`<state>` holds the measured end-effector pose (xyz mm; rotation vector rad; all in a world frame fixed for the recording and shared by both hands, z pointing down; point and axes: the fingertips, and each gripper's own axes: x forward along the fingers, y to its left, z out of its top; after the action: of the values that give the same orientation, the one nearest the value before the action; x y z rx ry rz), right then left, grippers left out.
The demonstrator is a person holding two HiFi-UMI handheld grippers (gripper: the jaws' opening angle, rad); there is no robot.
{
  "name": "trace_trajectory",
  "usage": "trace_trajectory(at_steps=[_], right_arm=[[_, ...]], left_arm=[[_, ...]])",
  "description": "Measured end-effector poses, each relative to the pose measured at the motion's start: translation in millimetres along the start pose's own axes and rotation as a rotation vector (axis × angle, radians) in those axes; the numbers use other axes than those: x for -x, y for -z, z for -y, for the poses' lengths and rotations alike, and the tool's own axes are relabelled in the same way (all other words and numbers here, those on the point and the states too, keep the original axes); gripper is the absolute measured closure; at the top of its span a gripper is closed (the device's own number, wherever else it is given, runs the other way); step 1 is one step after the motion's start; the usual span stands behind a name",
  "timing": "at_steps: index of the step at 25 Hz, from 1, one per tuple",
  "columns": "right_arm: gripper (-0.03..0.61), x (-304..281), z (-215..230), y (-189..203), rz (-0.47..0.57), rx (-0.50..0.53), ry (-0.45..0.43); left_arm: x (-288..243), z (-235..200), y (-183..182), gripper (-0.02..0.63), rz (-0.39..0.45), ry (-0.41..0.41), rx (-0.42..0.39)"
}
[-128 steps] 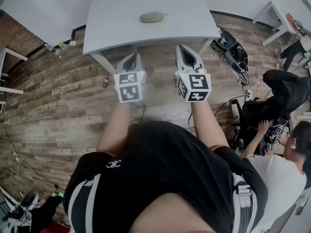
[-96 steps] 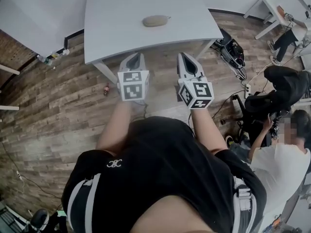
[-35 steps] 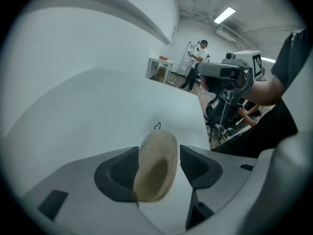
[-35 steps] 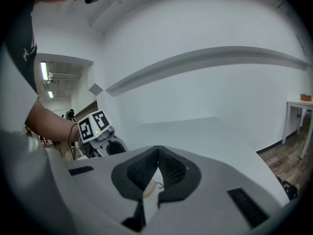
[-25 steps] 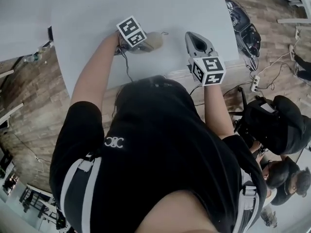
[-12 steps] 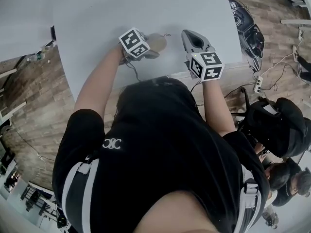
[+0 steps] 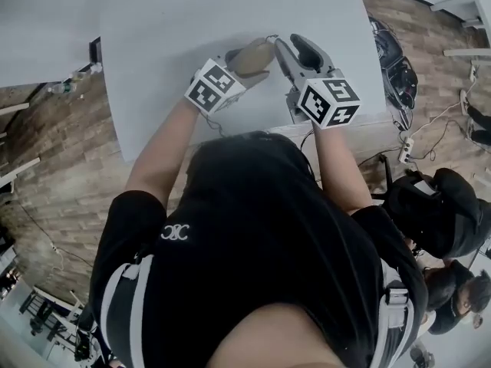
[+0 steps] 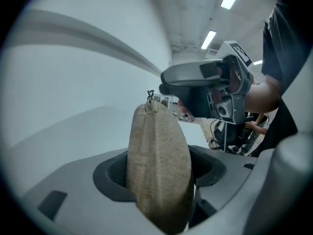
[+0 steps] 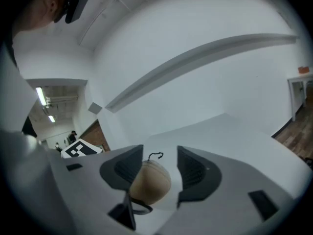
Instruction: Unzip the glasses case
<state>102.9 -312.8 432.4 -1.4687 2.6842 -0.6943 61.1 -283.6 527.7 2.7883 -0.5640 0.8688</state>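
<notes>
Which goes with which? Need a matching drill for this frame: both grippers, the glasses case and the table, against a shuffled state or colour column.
1. left gripper
2. right gripper
3. glasses case
4. table

A. white
B. jaws apart, one end of the case between them
C. tan
D. shut on the case

Pairs: 1-D, 2-B, 3-C, 4-A

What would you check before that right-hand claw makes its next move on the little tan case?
1. Left gripper clamped firmly on the glasses case: ok.
2. Zipper pull in view at the case's far end: ok.
3. Right gripper open, jaws apart on either side of the case's end: ok.
4. Right gripper closed on the zipper pull: not ok, not yet gripped.
5. Case lifted off the table: cannot tell.
</notes>
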Motion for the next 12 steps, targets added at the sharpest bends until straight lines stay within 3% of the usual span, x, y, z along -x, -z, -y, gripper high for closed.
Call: trace_trajectory(at_steps=[1, 4, 7, 8, 10, 12], right_arm=[[0.354, -5, -9, -3, -0.006, -0.017, -0.029], [0.354, -12, -32, -9, -0.006, -0.036, -0.058], [0.356, -20, -53, -12, 0.0, -0.013, -0.064], [0.365, -22, -58, -12, 0.004, 0.003, -0.058], [0.494, -23, -62, -14, 0.016, 0.053, -0.032], [0.501, -23, -68, -15, 0.011, 0.104, -0.032]], left_arm=[[7, -2, -9, 0.305, 0.021, -0.044, -0.035], [24, -5, -23, 0.305, 0.054, -0.158, -0.129], [37, -5, -24, 0.305, 0.063, -0.178, -0.161], [40, -4, -22, 0.305, 0.065, -0.178, -0.164], [46, -5, -19, 0.305, 0.064, -0.184, -0.166], [50, -4, -18, 0.305, 0.064, -0.189, -0.16]])
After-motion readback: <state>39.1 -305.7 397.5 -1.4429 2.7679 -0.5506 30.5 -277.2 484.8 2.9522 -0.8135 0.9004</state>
